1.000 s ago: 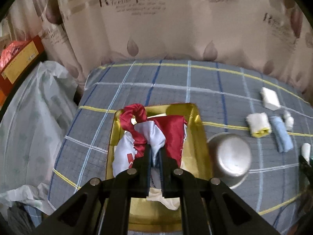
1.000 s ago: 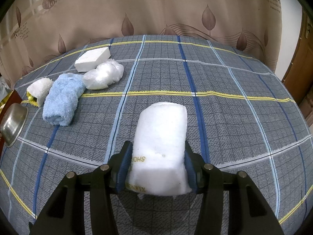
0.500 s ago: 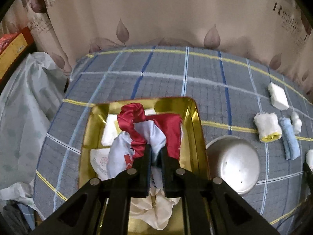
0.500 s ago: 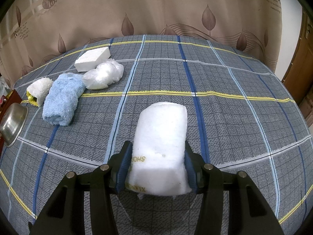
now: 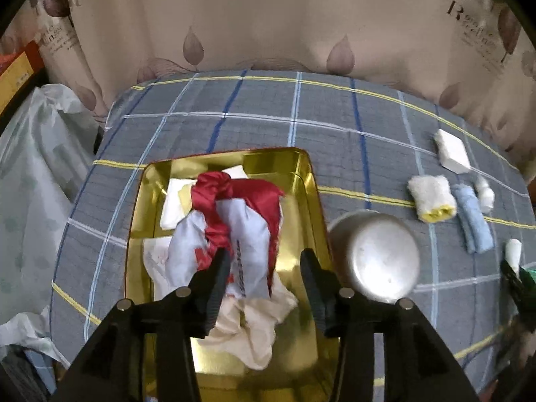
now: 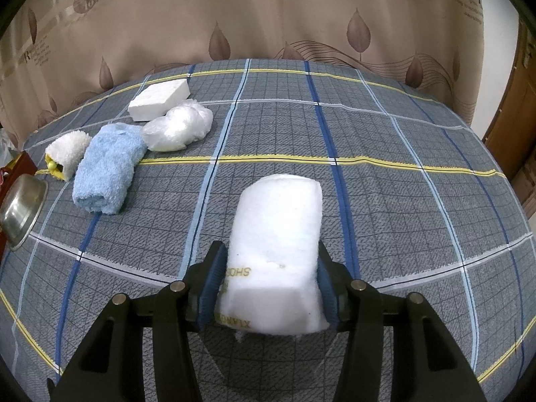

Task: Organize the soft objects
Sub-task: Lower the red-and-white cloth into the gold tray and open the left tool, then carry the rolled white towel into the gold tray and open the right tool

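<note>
Left claw point(image 5: 264, 264) has just been opening, jaws apart over the gold tray point(image 5: 310, 181), red-and-white cloth point(image 5: 234, 221) loose between them, so that drop's done. Right claw point(image 6: 268, 279) is clamped on the white towel point(image 6: 276, 234); it probably goes traywards next.

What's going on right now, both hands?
Left gripper just opened, red-white cloth dropped in gold tray. Right gripper clamps white towel. Nothing blocking.

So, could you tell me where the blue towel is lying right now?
In the right wrist view the blue towel lies at left on the checked cloth, between the white-and-yellow roll and the plastic bag.
</note>
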Available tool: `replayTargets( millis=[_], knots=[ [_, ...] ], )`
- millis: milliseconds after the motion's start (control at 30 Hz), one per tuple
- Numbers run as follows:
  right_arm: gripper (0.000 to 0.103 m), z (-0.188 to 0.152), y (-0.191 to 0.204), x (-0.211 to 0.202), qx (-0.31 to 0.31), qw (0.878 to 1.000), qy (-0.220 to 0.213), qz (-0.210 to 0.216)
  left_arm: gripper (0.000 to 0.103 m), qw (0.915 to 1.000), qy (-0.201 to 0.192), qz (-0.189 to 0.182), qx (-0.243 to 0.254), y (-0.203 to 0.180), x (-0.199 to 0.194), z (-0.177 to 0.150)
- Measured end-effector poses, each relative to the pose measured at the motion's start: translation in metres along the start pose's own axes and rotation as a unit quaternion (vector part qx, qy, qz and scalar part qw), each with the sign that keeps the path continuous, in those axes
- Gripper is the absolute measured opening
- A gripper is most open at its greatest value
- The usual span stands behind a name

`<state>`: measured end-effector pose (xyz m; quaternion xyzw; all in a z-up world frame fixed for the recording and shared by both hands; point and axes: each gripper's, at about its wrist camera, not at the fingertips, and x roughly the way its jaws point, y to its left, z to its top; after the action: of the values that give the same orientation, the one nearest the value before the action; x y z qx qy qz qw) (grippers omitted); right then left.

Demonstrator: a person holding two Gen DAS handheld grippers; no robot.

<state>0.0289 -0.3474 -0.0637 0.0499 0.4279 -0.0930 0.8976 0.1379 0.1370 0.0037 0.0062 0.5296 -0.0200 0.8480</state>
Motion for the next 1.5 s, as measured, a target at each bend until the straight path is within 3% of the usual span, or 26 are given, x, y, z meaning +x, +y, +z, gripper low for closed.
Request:
replayTargets(
  millis=[167,500,600,733,867,1067,1200,1300,1500],
  knots=[
    [0.049,0.0,0.0,0.0,0.0,1.0,0.0,0.0,0.044,0.9995,-0.018,-0.013,-0.022,0.007,-0.025,-0.016],
    [0.05,0.0,0.0,0.0,-0.002,1.0,0.001,-0.003,0.044,0.9947,-0.086,0.05,-0.027,0.034,-0.072,-0.069],
    [0.049,0.0,0.0,0.0,-0.003,1.0,0.002,-0.003,0.044,0.9919,-0.096,0.072,-0.042,0.049,-0.073,-0.084],
    [0.049,0.0,0.001,-0.001,-0.006,1.0,0.003,-0.008,0.044,0.9915,-0.09,0.073,-0.058,0.064,-0.067,-0.099],
    [0.041,0.002,0.005,-0.002,-0.004,1.0,0.004,-0.024,0.044,0.9908,-0.086,0.073,-0.075,0.075,-0.061,-0.108],
    [0.033,0.003,0.013,-0.016,-0.005,0.999,0.003,-0.038,0.044,0.9849,-0.104,0.106,-0.09,0.09,-0.064,-0.114],
    [0.032,0.001,0.041,-0.041,-0.05,0.998,-0.005,-0.023,0.044,0.9814,-0.112,0.119,-0.101,0.097,-0.063,-0.117],
    [0.032,-0.002,0.069,-0.057,-0.098,0.995,-0.008,-0.008,0.044,0.9822,-0.103,0.109,-0.114,0.103,-0.058,-0.119],
    [0.032,-0.006,0.136,-0.079,-0.166,0.985,-0.009,0.054,0.044,0.9777,-0.106,0.112,-0.143,0.117,-0.061,-0.12]
  ],
)
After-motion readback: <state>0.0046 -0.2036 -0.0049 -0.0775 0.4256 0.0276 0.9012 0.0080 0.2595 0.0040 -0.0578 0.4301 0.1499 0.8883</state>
